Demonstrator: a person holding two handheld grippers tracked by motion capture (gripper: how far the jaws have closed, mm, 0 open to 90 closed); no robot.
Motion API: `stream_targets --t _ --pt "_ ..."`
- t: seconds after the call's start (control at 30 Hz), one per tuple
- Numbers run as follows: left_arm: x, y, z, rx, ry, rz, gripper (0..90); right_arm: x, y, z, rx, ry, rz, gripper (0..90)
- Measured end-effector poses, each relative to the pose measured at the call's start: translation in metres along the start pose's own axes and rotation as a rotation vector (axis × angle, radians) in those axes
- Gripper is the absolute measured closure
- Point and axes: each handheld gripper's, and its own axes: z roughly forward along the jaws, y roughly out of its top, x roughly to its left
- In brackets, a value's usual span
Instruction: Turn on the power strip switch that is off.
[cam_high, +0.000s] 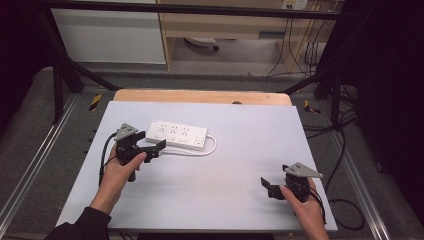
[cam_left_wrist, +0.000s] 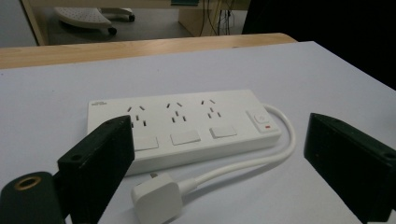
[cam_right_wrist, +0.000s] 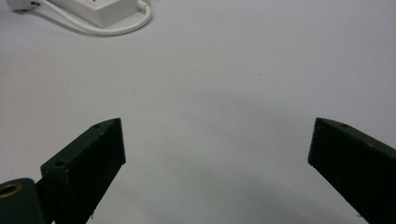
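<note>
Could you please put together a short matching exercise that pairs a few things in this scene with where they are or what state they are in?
Things:
1. power strip
2. plug
3. left gripper
4. right gripper

Places or states:
A. open, over bare table near the right front corner
B. open, close in front of the power strip
C. flat on the table, sockets facing up
D. lying unplugged at the end of the white cable

Pairs: 1-C, 2-D, 3-B, 4-A

The power strip (cam_left_wrist: 187, 128) is showing smooth, slightly glossy white plastic, its cable (cam_left_wrist: 261, 156) likewise. The table (cam_high: 220, 175) is looking matt and pale, with bare wood edging (cam_high: 200, 96) at twelve o'clock. The left gripper (cam_left_wrist: 219, 163) jaws are appearing matt black.
</note>
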Motion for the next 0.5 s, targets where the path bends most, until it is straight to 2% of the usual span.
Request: stream_targets --t 0.5 --pt "0.000 0.006 0.025 0.022 0.040 0.017 8.2 -0.002 0.000 -0.001 -0.008 0.000 0.006 4.9"
